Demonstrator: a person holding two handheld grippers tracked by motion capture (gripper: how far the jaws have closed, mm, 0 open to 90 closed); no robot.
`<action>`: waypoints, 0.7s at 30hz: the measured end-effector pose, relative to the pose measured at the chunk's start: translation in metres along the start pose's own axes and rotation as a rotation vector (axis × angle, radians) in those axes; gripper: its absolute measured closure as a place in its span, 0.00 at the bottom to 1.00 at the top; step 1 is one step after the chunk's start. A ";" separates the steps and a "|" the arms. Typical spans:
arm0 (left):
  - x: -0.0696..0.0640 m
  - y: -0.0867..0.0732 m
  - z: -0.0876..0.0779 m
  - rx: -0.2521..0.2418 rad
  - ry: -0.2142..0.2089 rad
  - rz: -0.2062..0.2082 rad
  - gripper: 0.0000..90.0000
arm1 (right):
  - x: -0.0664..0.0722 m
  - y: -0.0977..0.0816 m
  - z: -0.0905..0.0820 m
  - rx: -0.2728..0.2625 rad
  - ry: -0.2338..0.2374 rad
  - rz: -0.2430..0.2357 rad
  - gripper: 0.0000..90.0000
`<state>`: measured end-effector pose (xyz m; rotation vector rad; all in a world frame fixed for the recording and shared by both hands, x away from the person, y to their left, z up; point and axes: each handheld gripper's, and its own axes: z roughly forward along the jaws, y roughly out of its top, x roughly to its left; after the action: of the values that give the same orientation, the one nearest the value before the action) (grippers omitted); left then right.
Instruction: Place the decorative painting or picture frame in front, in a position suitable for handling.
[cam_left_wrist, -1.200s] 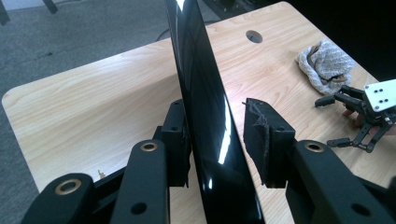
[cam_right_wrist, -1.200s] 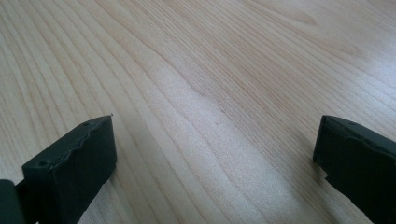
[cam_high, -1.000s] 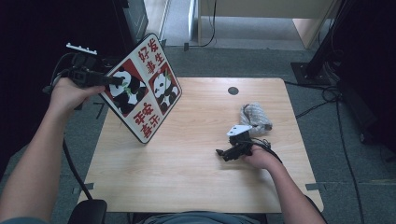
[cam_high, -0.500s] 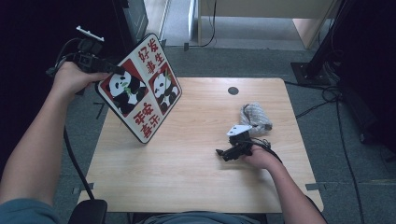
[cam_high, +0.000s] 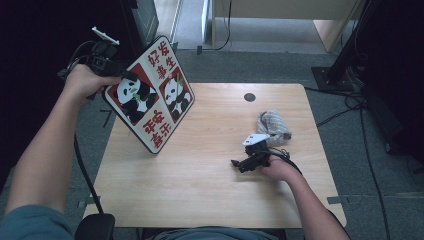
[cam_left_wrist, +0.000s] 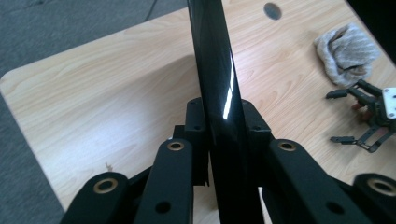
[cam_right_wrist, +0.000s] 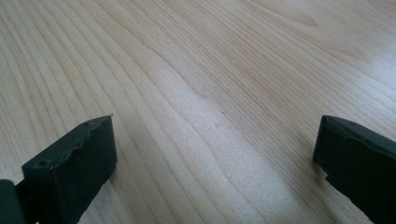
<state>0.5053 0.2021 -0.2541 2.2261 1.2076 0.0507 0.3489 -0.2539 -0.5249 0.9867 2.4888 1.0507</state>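
We find the left gripper pinching the far left edge of the panda board, its jaws just having closed on it; the board stands tilted over the surface's far left corner. Our right gripper rests spread on the surface, near a grey cloth.

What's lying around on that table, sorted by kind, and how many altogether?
Panda boards: 1, panda board, clamped at its edge in the left gripper, lower corner on the table.
Cloths: 1, grey cloth.
Handheld grippers: 2, counting the right gripper, jaws open.
Total: 4
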 end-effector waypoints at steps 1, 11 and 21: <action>-0.001 0.001 0.000 0.010 0.008 -0.009 0.88 | 0.000 0.000 0.000 0.000 0.001 0.000 0.00; -0.049 0.021 -0.011 0.076 0.112 0.118 0.90 | 0.000 0.000 0.000 0.000 0.004 0.000 0.00; -0.090 0.020 -0.031 0.042 0.015 0.201 0.90 | 0.000 0.000 0.000 0.001 0.005 0.002 0.00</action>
<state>0.4580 0.1395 -0.1965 2.3807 0.9970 0.1235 0.3494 -0.2538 -0.5248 0.9887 2.4931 1.0535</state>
